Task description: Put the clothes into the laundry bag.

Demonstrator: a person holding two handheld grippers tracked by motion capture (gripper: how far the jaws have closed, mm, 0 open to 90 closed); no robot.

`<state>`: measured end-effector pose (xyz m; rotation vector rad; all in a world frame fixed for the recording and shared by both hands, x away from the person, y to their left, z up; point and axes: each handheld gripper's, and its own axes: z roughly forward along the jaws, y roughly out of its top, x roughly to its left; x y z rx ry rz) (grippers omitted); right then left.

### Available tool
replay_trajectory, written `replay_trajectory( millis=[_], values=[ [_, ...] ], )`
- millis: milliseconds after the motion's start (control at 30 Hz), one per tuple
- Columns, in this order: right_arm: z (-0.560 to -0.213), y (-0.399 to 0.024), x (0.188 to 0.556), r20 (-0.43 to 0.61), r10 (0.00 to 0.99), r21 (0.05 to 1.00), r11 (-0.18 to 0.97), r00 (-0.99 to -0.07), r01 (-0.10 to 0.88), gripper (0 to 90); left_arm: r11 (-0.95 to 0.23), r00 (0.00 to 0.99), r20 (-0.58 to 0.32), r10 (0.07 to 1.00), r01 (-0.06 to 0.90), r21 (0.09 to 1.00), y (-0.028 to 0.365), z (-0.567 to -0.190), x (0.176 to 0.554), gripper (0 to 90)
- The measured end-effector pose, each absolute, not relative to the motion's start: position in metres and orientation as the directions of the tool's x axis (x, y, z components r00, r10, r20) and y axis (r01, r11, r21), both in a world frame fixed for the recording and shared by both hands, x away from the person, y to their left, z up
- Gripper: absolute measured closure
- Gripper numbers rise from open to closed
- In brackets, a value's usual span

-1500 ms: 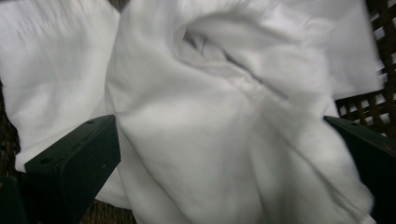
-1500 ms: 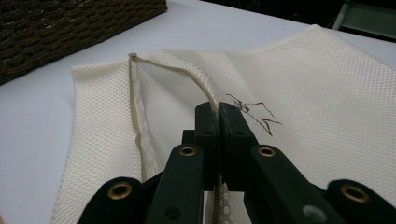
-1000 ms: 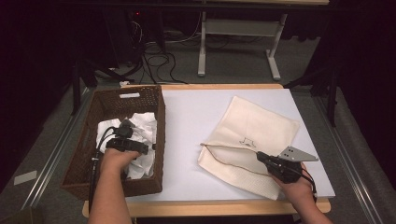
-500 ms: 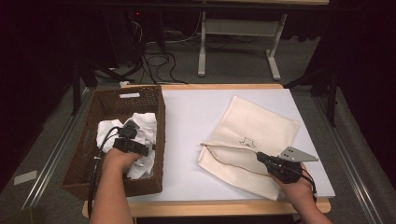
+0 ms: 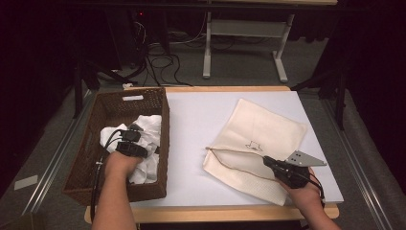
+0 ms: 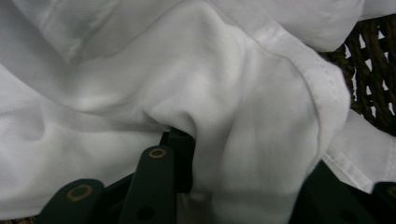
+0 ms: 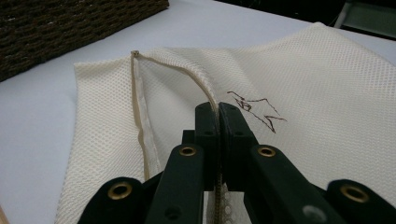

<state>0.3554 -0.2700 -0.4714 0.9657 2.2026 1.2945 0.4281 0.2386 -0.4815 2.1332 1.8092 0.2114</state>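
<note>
- The left gripper (image 5: 135, 128) is seen in the high view inside the wicker basket (image 5: 95, 125), lowered onto the white garment (image 5: 149, 128) that lies crumpled there.
- In the left gripper view, a bunched fold of the white garment (image 6: 233, 140) is gathered between the two black jaws, one rising at the lower left and the other at the lower right edge.
- The left jaws have just been closing, and the fold is pinched between them, with cloth bulging above and spilling to both sides of the fingers (image 6: 156, 182).
- Beyond the fingers, to the upper right in that view, the woven wall of the wicker basket (image 6: 373, 60) is seen behind a stitched hem of the garment.
- The right gripper (image 5: 269, 162) is held low over the near part of the cream mesh bag (image 5: 268, 125), which lies flat on the white table (image 5: 201, 115).
- In the right gripper view, the fingers (image 7: 233, 126) are pressed together, and the zippered edge of the cream mesh bag (image 7: 327, 93) is pinched between them.
- From the fingertips the edge runs away to the left, ending at a small corner well ahead of the fingers.
- A dark scribbled mark (image 7: 257, 109) is seen on the mesh just right of the fingertips.
- The wicker basket (image 7: 70, 28) is seen far ahead and left of the right fingers.
</note>
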Motion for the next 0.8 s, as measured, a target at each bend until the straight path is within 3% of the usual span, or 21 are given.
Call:
replay_trajectory(
  millis=[300, 567, 800],
  values=[
    [-0.471, -0.271, 0.356, 0.001, 0.737, 0.878, 0.324, -0.676, 0.353, 87.7, -0.126, 0.158, -0.029, 0.987, 0.871, 0.475, 0.242, -0.453, 0.418, 78.7],
    [-0.47, -0.271, 0.356, 0.003, 0.736, 0.879, 0.32, -0.677, 0.353, 87.7, -0.103, 0.149, -0.024, 0.989, 0.787, 0.608, 0.249, -0.432, 0.4, 79.4],
    [-0.469, -0.273, 0.356, 0.005, 0.74, 0.882, 0.314, -0.673, 0.352, 87.8, -0.084, 0.129, -0.001, 0.992, 0.65, 0.755, 0.251, -0.419, 0.377, 79.6]
  ],
)
